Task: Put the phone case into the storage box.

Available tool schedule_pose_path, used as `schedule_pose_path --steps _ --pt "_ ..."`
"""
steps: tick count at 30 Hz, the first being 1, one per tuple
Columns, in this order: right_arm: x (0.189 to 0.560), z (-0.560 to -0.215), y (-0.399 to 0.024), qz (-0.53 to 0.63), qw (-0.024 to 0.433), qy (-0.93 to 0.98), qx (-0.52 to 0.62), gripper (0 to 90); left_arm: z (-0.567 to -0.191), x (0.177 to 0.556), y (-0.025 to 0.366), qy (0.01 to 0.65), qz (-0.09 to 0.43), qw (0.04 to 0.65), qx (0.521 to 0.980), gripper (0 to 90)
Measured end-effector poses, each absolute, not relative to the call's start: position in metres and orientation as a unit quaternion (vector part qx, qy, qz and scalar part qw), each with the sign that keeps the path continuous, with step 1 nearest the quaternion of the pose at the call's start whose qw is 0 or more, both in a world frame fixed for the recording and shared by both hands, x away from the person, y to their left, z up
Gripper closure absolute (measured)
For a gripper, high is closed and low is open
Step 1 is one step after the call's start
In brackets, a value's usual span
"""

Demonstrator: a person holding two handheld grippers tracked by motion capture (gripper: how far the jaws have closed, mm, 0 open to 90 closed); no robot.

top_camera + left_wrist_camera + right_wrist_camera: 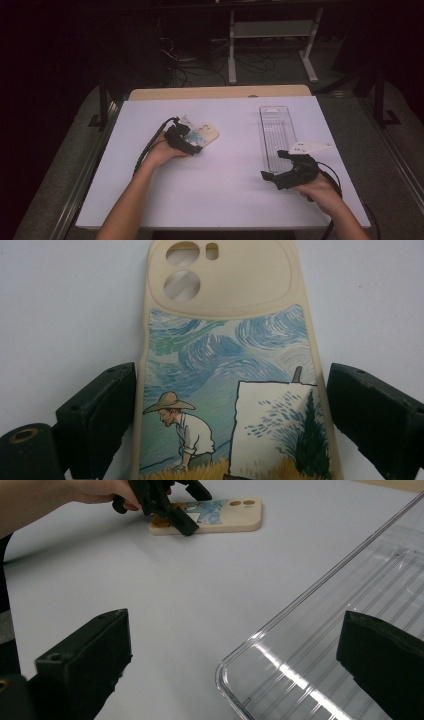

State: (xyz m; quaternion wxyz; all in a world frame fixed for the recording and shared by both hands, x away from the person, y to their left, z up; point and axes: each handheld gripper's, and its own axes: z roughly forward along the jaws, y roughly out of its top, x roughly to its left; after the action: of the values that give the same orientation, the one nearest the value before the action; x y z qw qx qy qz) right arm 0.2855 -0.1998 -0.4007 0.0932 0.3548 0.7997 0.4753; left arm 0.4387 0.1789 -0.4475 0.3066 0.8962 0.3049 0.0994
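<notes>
1. the right gripper [280, 167] rests at 5 o'clock on the white table [225, 195], jaws spread wide with nothing in them, waiting by the near end of the clear plastic tray [276, 132].
2. the left gripper [192, 145] sits at 9 o'clock, jaws wide on both sides of the painted phone case [230, 365], not squeezing yet, likely to lift it.
3. the case lies flat.

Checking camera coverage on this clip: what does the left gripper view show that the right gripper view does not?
Left gripper view: the painted detail on the phone case, a straw-hatted figure and swirling sky, between open jaws that stand clear of its edges. Right gripper view: the clear plastic tray, the left gripper and the hand holding it. Both: the case lying on the white table.
</notes>
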Motion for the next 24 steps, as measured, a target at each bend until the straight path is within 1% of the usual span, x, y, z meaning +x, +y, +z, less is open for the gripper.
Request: schedule_pose_path --steps 3,13,15,24 --pt "0.2855 -0.4008 -0.2001 0.476 0.093 0.799 0.355 0.7 -0.4476 0.4384 0.1794 0.31 0.1 0.311 0.893 9.7" --pt "0.2853 -0.4005 -0.1999 0.477 0.095 0.799 0.353 0.7 -0.4491 0.4371 0.181 0.305 0.105 0.317 0.892 9.9" --pt "0.2851 -0.4005 -0.1999 0.476 0.094 0.799 0.354 0.7 -0.4501 0.4369 0.1803 0.312 0.101 0.329 0.886 10.3" --pt "0.2854 -0.4006 -0.2 0.476 0.094 0.799 0.355 0.7 -0.4487 0.4381 0.1817 0.305 0.098 0.326 0.889 11.2"
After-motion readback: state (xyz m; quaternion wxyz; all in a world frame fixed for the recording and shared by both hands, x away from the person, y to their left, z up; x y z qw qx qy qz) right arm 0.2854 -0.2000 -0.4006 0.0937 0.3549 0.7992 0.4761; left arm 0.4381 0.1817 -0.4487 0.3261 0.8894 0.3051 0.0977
